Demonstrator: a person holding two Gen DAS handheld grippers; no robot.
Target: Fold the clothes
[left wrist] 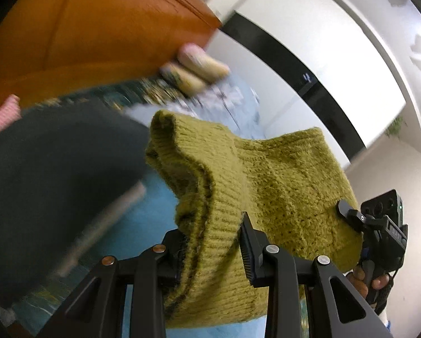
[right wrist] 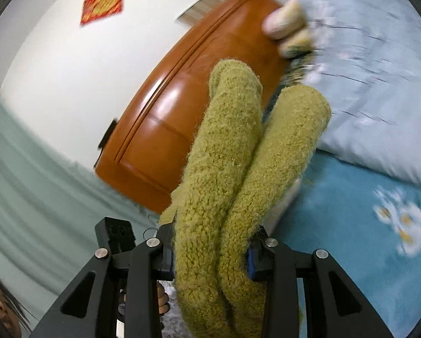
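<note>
1. The left gripper (left wrist: 212, 249) is clamped on the ribbed edge of the olive-green knitted sweater (left wrist: 266, 186). The cloth is bunched between its two pads at about 6 o'clock in the left wrist view, so the grip seems meant to carry an edge or corner.
2. The right gripper (right wrist: 210, 253) is also clamped on the sweater (right wrist: 238, 155). Two thick folds or rolls of knit rise from its jaws toward 12 o'clock.
3. In the left wrist view the right gripper (left wrist: 348, 211) shows at 4 o'clock, pinching the far edge. The knit spans between the two grips, probably so it can hang open.
4. The sweater is held up in the air above the blue floral bedsheet (right wrist: 351, 225), not lying on it.
5. A dark garment (left wrist: 55, 183) lies at 9 o'clock in the left view, and a wooden headboard (right wrist: 182, 98) stands behind.
6. Both views are blurred, which suggests quick motion; laying the sweater flat on the sheet is likely the next need.
</note>
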